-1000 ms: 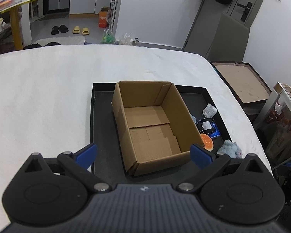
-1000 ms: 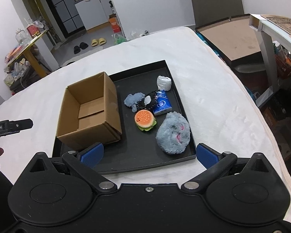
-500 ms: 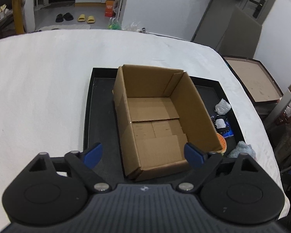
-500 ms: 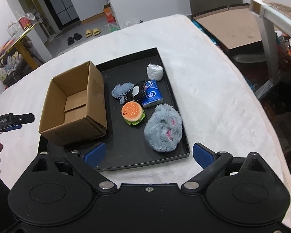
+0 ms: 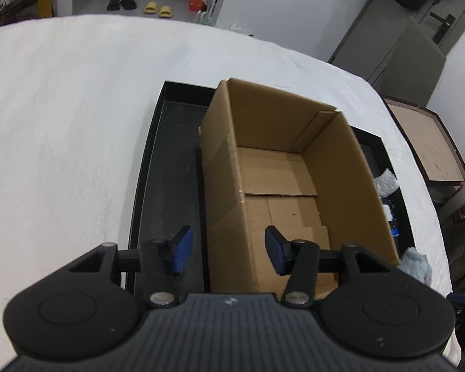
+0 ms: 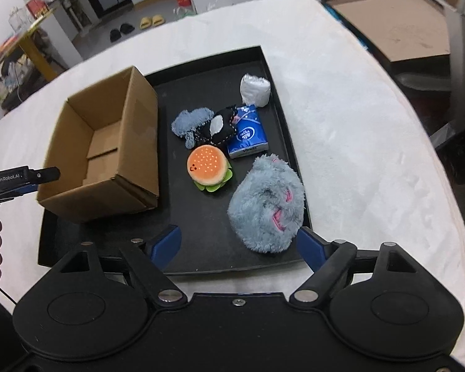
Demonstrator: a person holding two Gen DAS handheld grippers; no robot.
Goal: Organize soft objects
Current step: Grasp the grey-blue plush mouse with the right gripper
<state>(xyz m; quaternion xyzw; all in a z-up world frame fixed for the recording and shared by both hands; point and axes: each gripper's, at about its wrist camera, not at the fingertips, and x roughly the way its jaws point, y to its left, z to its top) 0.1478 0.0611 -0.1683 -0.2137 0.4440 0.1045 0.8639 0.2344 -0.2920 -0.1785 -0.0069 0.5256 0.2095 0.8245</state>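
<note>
An empty open cardboard box (image 5: 282, 179) (image 6: 108, 142) stands on the left of a black tray (image 6: 201, 238). To its right on the tray lie a burger plush (image 6: 208, 167), a big blue-grey fluffy plush (image 6: 268, 204), a small blue-grey plush (image 6: 190, 121), a black-and-white soft piece (image 6: 220, 125), a blue tissue pack (image 6: 248, 135) and a white wrapped roll (image 6: 254, 89). My left gripper (image 5: 229, 249) is open, its fingers straddling the box's near left wall. My right gripper (image 6: 240, 245) is open and empty, just short of the big plush.
The tray (image 5: 167, 167) lies on a table with a white fuzzy cover (image 5: 62, 108). The left gripper also shows at the left edge of the right wrist view (image 6: 21, 178). A brown board (image 5: 427, 145) lies off the table's right side.
The left gripper has moved forward and down over the box's near left wall and its jaws have narrowed. The right gripper has moved closer to the big plush.
</note>
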